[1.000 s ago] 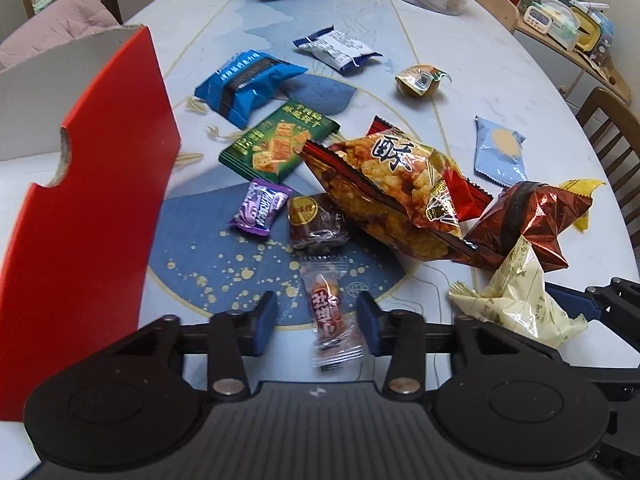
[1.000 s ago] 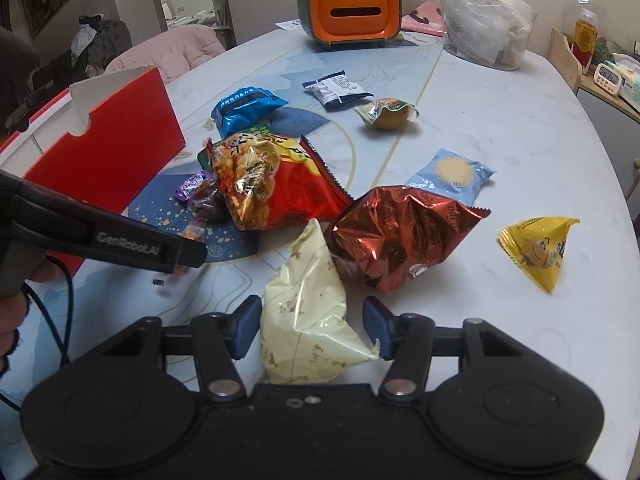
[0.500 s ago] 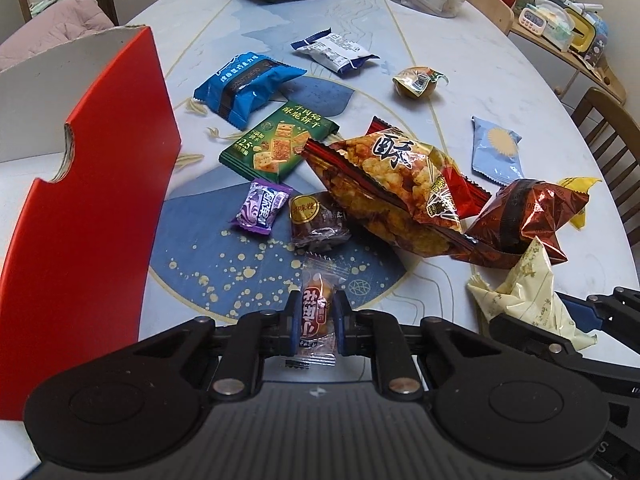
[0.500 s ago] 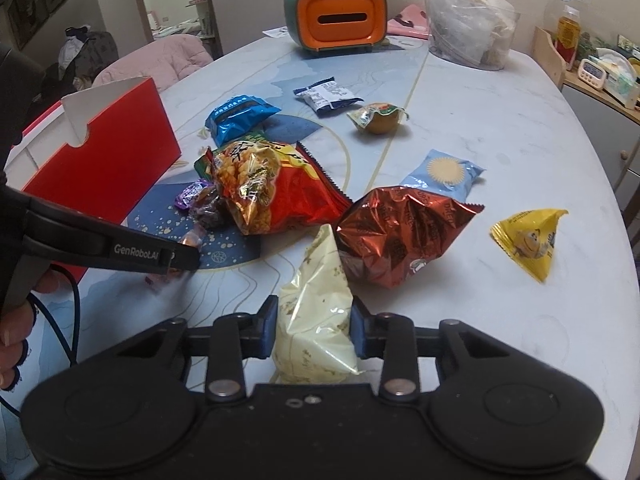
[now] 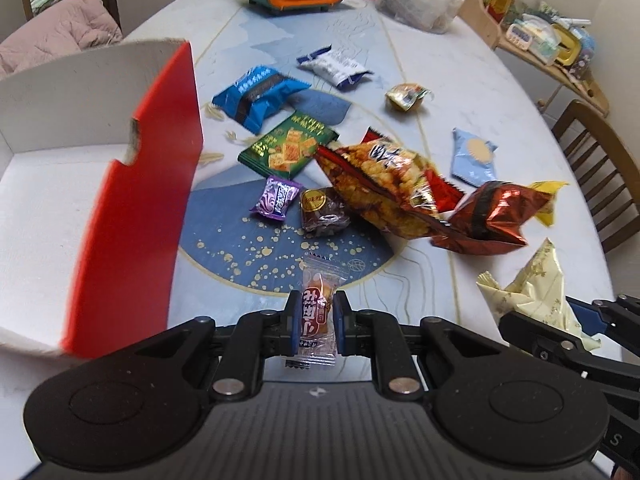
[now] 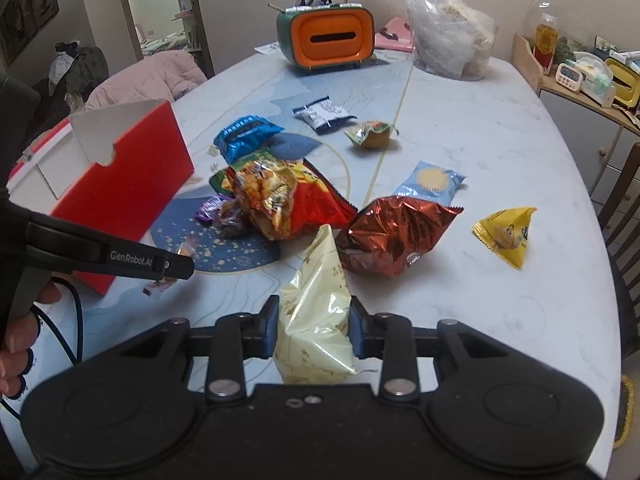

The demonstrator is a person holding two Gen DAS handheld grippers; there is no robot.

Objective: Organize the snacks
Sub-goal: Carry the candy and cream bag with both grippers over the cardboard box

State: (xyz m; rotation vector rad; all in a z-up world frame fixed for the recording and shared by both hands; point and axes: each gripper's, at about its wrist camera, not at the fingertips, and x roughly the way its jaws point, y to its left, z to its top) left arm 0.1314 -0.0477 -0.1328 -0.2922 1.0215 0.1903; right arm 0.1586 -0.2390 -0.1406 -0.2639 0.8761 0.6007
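An orange-and-green tissue box (image 6: 325, 35) stands at the desk's (image 6: 500, 128) far end, a clear plastic bag (image 6: 450, 42) beside it; a wooden chair (image 5: 596, 160) stands alongside.

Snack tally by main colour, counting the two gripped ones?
Blue: 2, blue pack, light-blue pack
Yellow: 2, pale bag, triangle pack
Red: 2, chip bag, foil bag
Green: 1, cracker pack
Purple: 1, purple candy
Brown: 1, cake
White: 1, white pack
Clear: 1, gripped candy
Gold: 1, cup
Total: 12

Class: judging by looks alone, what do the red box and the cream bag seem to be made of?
Red box: probably cardboard, matte; its notched edge shows a dull torn core.
Cream bag: likely thin plastic film, glossy; it creases sharply and catches highlights.
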